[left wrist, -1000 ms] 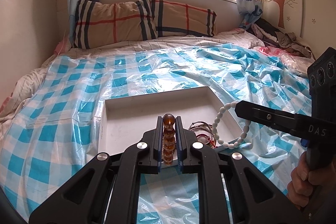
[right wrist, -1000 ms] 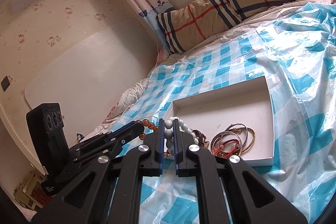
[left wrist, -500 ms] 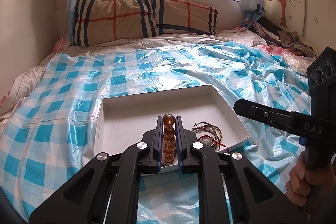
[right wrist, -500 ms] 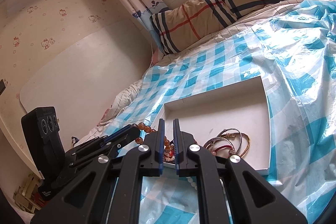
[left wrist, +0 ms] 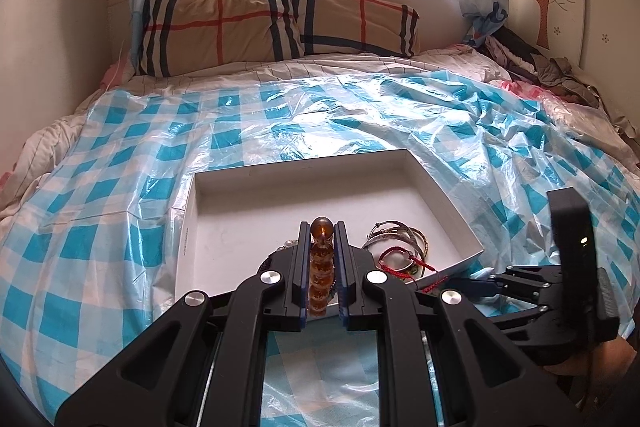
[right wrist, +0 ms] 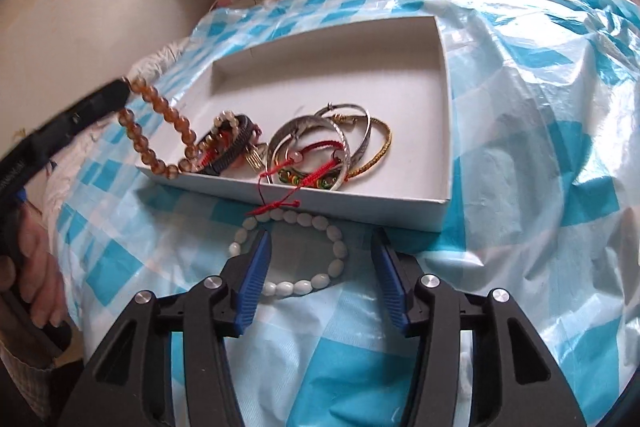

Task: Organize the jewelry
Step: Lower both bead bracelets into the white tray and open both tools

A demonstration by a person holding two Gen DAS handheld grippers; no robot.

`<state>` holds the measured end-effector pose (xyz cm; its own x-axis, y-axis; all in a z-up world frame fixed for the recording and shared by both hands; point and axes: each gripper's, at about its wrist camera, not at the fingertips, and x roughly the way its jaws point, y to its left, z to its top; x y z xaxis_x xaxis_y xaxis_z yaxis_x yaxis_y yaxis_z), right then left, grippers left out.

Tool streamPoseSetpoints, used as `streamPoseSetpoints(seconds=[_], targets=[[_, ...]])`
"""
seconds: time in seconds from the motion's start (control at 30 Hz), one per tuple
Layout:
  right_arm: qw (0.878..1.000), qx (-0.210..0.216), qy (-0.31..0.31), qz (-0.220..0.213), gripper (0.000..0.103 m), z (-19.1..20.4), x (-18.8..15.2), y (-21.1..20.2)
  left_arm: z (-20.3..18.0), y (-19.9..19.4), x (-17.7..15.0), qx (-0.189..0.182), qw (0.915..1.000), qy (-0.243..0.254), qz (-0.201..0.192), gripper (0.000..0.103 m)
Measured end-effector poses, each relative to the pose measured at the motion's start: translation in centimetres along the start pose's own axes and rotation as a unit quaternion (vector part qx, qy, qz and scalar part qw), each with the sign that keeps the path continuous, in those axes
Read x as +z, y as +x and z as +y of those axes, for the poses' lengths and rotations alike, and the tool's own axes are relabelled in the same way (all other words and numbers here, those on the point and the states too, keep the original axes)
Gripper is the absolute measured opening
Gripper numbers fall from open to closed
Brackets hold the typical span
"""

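A white shallow box [right wrist: 446,131] [left wrist: 192,227] lies on the blue checked plastic sheet. My left gripper [left wrist: 322,227] is shut on an amber bead bracelet [left wrist: 321,263] [right wrist: 156,131], whose loop hangs over the box's near left corner. My right gripper [right wrist: 320,243] points down just in front of the box, and its jaws are opening. A white bead bracelet [right wrist: 304,251] lies on the sheet between its blue pads [right wrist: 254,279], untouched by them. In the left wrist view the right gripper [left wrist: 472,281] sits low beside the box's right corner.
Silver bangles [right wrist: 320,135] [left wrist: 394,239], a gold cord [right wrist: 380,147], red strings [right wrist: 288,183] and a dark band [right wrist: 234,147] are piled in the box's near part. A plaid pillow [left wrist: 276,23] and the window lie beyond. Clothes [left wrist: 540,67] are heaped far right. A hand [right wrist: 32,267] grips the left tool.
My right gripper dropped and tipped downward in front of the box, its jaws parted, and the white bead bracelet it held now lies on the sheet. My left gripper stayed put with the amber beads.
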<state>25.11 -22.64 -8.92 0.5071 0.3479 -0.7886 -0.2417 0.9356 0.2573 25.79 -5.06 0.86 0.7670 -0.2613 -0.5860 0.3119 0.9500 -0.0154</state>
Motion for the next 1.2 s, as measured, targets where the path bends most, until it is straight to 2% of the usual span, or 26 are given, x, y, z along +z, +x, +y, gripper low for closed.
streamPoseSetpoints(seconds=[0.07, 0.1, 0.17, 0.27, 0.4, 0.5, 0.9, 0.93, 0.97, 1.0, 1.03, 1.07, 1.2], targets=[[0.999, -0.016, -0.042, 0.009, 0.029, 1.3, -0.2, 0.4, 0.0, 0.0, 0.0, 0.001, 1.0000, 0.000, 0.000, 0.010], [0.998, -0.017, -0.056, 0.011, 0.008, 1.9, -0.4, 0.3, 0.1, 0.0, 0.1, 0.000, 1.0000, -0.001, -0.001, 0.010], [0.998, -0.006, -0.056, 0.001, 0.008, 2.2, -0.8, -0.4, 0.2, -0.1, 0.1, 0.000, 1.0000, -0.003, -0.002, 0.010], [0.998, 0.043, -0.006, -0.037, 0.008, 1.0, -0.8, -2.4, 0.4, -0.2, 0.2, 0.001, 1.0000, -0.005, -0.004, 0.010], [0.995, 0.059, 0.014, -0.080, 0.008, 0.8, 0.6, -4.3, 0.5, -0.1, 0.3, 0.000, 1.0000, -0.007, -0.005, 0.010], [0.993, 0.063, 0.014, -0.096, 0.008, 0.9, 1.7, -4.8, 0.6, -0.1, 0.3, 0.000, 1.0000, -0.007, -0.006, 0.010], [0.990, 0.028, -0.018, -0.135, 0.008, 0.6, 7.6, -2.9, 0.1, 2.2, 1.5, -0.006, 1.0000, 0.001, 0.001, 0.010], [0.991, 0.025, -0.019, -0.130, 0.009, 0.6, 8.0, -2.5, 0.0, 2.5, 1.5, -0.007, 1.0000, 0.003, 0.003, 0.011], [0.992, 0.024, -0.016, -0.123, 0.014, 0.4, 8.4, -2.0, -0.1, 2.8, 1.5, -0.007, 1.0000, 0.004, 0.005, 0.011], [0.992, 0.026, -0.011, -0.120, 0.026, 0.3, 8.6, -1.8, -0.2, 3.1, 1.5, -0.007, 0.9999, 0.007, 0.009, 0.011], [0.992, 0.024, -0.008, -0.125, 0.049, 0.2, 8.5, -2.0, -0.4, 3.4, 1.5, -0.006, 0.9998, 0.010, 0.014, 0.011], [0.991, 0.023, -0.011, -0.133, 0.053, 0.4, 8.4, -2.4, -0.4, 3.6, 1.5, -0.005, 0.9998, 0.011, 0.017, 0.012], [0.989, 0.028, -0.010, -0.142, 0.053, 1.1, 7.7, -3.6, -0.5, 3.9, 1.1, 0.000, 0.9996, 0.011, 0.024, 0.017]])
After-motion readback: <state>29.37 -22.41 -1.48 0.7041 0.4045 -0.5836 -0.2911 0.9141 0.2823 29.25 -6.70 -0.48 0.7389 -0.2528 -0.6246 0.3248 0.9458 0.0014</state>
